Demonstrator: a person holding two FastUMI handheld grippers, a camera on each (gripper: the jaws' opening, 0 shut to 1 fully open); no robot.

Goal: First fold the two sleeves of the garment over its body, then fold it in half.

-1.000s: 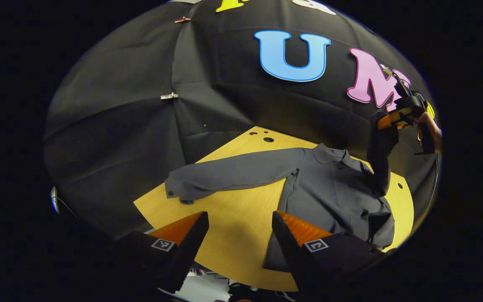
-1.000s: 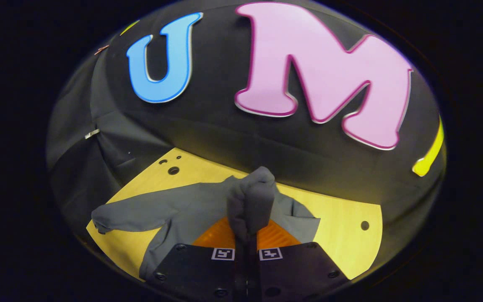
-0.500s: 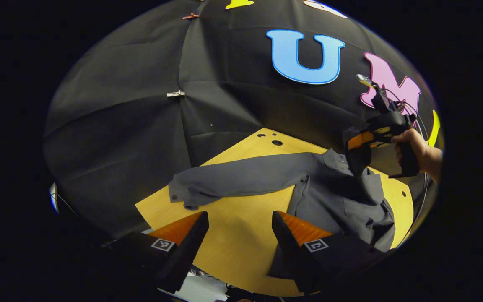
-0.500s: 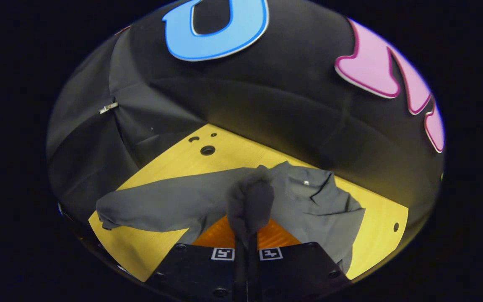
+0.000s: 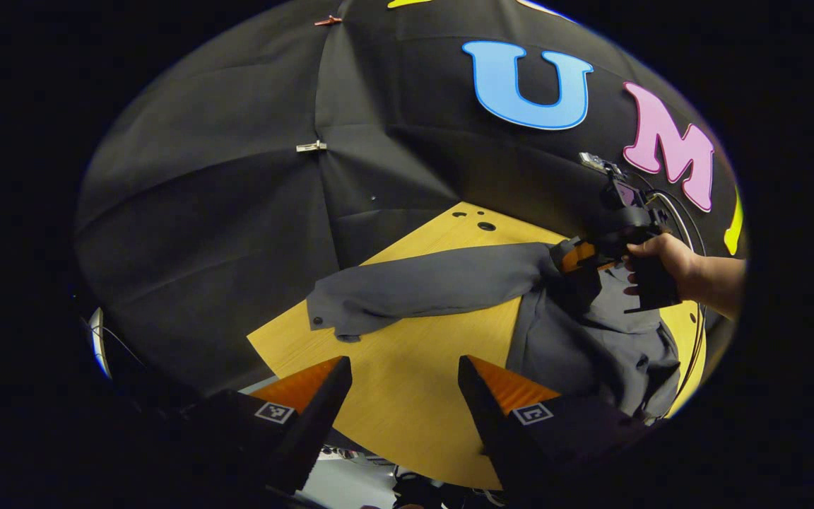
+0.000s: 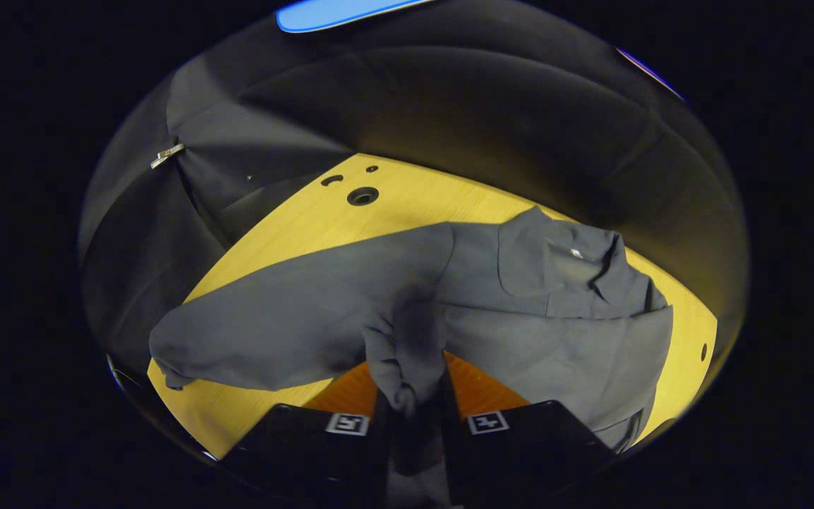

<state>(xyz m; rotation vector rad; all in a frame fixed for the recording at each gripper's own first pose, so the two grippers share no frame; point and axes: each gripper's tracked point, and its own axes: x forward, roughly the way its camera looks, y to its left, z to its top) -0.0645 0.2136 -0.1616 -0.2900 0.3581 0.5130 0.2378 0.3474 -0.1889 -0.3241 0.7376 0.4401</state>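
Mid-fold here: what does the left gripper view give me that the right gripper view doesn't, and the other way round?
Left gripper view: the hand carrying the right gripper low over the shirt, and the open left gripper above the bare table.
Right gripper view: the carried sleeve lying between its own fingers (whether they press on it I cannot tell), plus the collar.
Both: the other sleeve spread flat across the table, not yet folded, and the table's holes.

Two grippers, held apart

The left gripper [image 5: 403, 382] is held with fingers spread; the right gripper [image 6: 417, 396] is gripped by a hand [image 5: 661, 254].
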